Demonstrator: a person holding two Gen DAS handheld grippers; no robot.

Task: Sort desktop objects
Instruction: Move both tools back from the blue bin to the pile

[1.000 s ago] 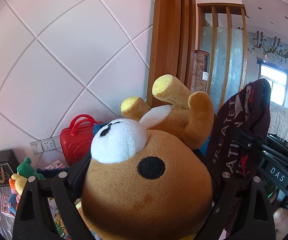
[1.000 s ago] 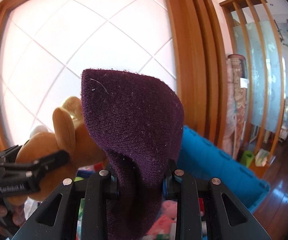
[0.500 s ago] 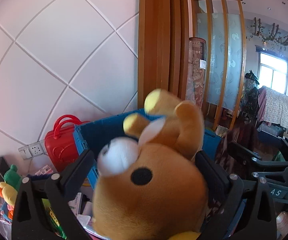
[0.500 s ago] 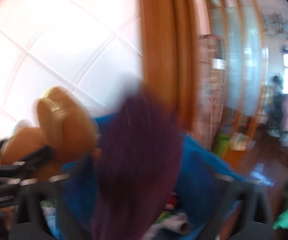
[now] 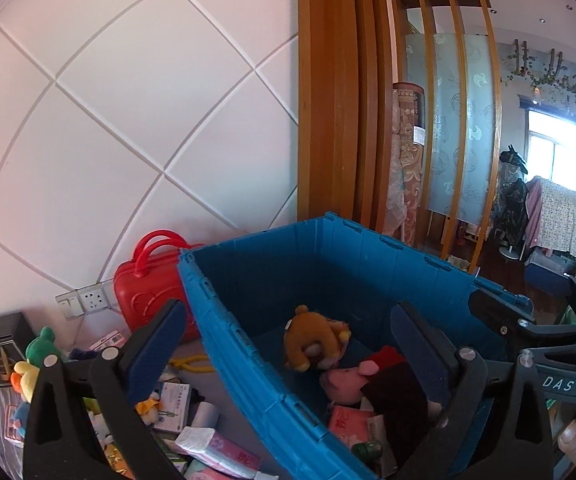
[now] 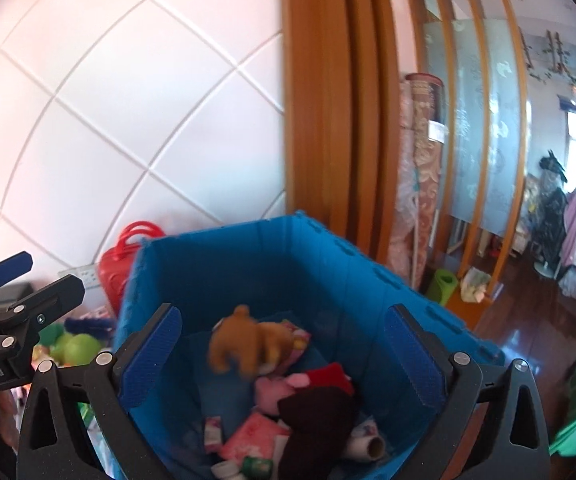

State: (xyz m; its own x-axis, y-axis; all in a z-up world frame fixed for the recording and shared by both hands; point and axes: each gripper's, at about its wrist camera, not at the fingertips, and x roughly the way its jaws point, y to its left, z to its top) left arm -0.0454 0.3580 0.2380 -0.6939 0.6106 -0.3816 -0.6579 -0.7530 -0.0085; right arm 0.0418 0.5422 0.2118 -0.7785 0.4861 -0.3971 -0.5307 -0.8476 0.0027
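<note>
Both grippers, left gripper [image 5: 288, 344] and right gripper [image 6: 282, 344], gape wide and empty over the blue bin [image 5: 367, 248]; brown bear [image 5: 313, 342] and dark sock [image 6: 319, 420] lie inside; table clutter [image 5: 192, 420] remains.

Brown plush bear [image 5: 315, 344] lies on its side on the floor of the blue crate [image 5: 367, 256]. Dark purple knit garment [image 5: 397, 400] lies crumpled just beside it.

Right gripper [image 6: 284, 356] wide open over blue crate [image 6: 216, 256]; brown bear [image 6: 248, 344] and dark sock [image 6: 319, 420] inside
</note>
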